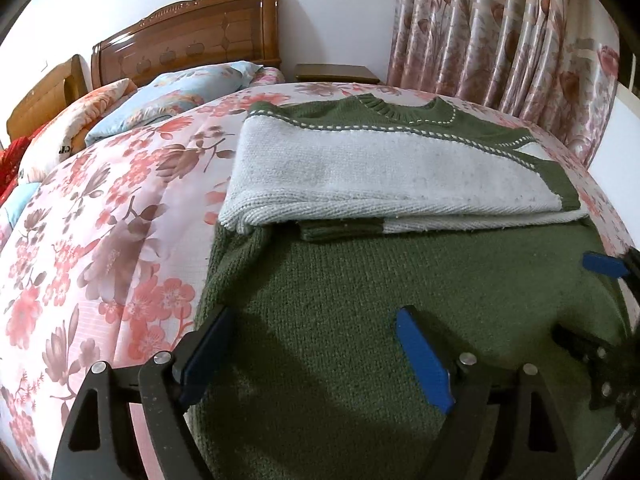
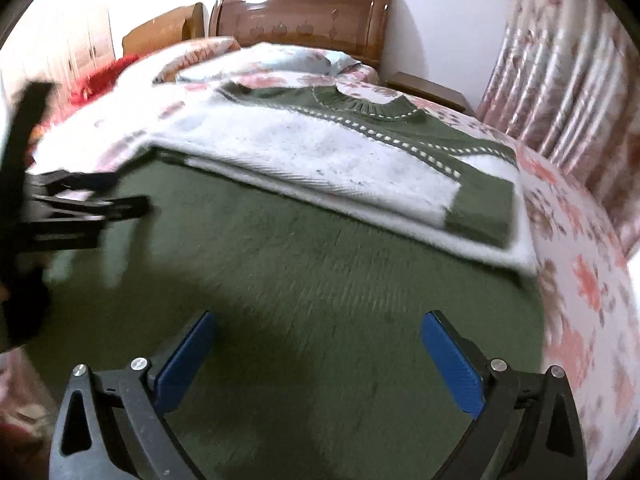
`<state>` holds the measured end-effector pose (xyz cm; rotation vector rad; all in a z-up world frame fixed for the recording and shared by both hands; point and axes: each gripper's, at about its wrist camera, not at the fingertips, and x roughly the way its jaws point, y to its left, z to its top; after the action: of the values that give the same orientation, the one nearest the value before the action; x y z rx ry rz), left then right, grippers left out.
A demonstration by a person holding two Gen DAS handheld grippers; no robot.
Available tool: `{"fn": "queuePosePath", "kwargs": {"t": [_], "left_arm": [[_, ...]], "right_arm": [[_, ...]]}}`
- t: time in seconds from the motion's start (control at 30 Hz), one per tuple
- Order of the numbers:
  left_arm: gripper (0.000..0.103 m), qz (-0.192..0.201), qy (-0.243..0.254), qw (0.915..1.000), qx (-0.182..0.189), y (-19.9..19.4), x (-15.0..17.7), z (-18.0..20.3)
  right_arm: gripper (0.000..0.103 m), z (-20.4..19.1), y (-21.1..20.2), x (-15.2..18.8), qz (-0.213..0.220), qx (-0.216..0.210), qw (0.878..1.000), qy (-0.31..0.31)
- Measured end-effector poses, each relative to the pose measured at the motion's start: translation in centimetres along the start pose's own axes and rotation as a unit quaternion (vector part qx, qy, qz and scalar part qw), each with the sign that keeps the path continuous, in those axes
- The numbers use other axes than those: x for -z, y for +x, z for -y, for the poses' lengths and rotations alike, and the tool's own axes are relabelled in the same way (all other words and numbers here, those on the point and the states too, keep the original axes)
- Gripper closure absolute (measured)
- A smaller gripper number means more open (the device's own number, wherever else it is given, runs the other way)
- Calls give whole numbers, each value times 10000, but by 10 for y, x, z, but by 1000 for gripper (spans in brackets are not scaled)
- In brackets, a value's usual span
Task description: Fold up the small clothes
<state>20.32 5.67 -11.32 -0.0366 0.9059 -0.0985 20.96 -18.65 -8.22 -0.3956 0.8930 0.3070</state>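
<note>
A knitted green and white sweater lies flat on the bed, collar away from me. Its white and green sleeves are folded across the chest. My left gripper stands open just above the green lower body near its left edge, with only the flat knit below the pads. The right gripper's blue pad shows at the right edge of this view. In the blurred right wrist view the sweater fills the middle. My right gripper hangs open over its lower part, and the left gripper sits at the left edge.
The floral bedspread spreads out to the left of the sweater, and a strip of it shows on the right. Pillows lie under the wooden headboard. A nightstand and floral curtain stand at the back right.
</note>
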Motion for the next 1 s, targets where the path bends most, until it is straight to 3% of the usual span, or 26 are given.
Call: {"fn": "queuePosePath", "kwargs": {"t": [0.07,0.23,0.3,0.33,0.4,0.47,0.53,0.6,0.67,0.8,1.0], "left_arm": [[18,1,-8,10000,15,0,0,0],[18,4,-17,10000,22,0,-1,0],[18,6,-19,10000,21,0,0,0],[18,6,-23,10000,26,0,0,0],[18,6,-23,10000,24,0,-1,0],[17,6,-23,10000,25,0,0,0],[17,10,-20,10000,15,0,0,1],[17,7,-21,10000,7,0,-1,1],[17,10,-11,10000,-12,0,0,1],[17,13,-3,10000,-38,0,0,1],[17,14,-7,10000,-38,0,0,1]], "right_arm": [[0,15,6,-2,-11,-220,9992,340],[0,69,1,12,-45,772,9858,1488],[0,85,-3,19,-63,918,9810,1707],[0,89,-4,21,-95,976,9805,1704],[0,100,-4,26,-135,697,9775,1987],[0,98,-7,27,-132,834,9757,2020],[0,80,-20,28,186,1094,9793,1691],[0,47,-26,22,434,763,9927,827],[0,21,-18,24,180,668,9974,189],[0,38,-13,28,-256,151,9964,794],[0,59,-34,58,-394,176,9955,848]]}}
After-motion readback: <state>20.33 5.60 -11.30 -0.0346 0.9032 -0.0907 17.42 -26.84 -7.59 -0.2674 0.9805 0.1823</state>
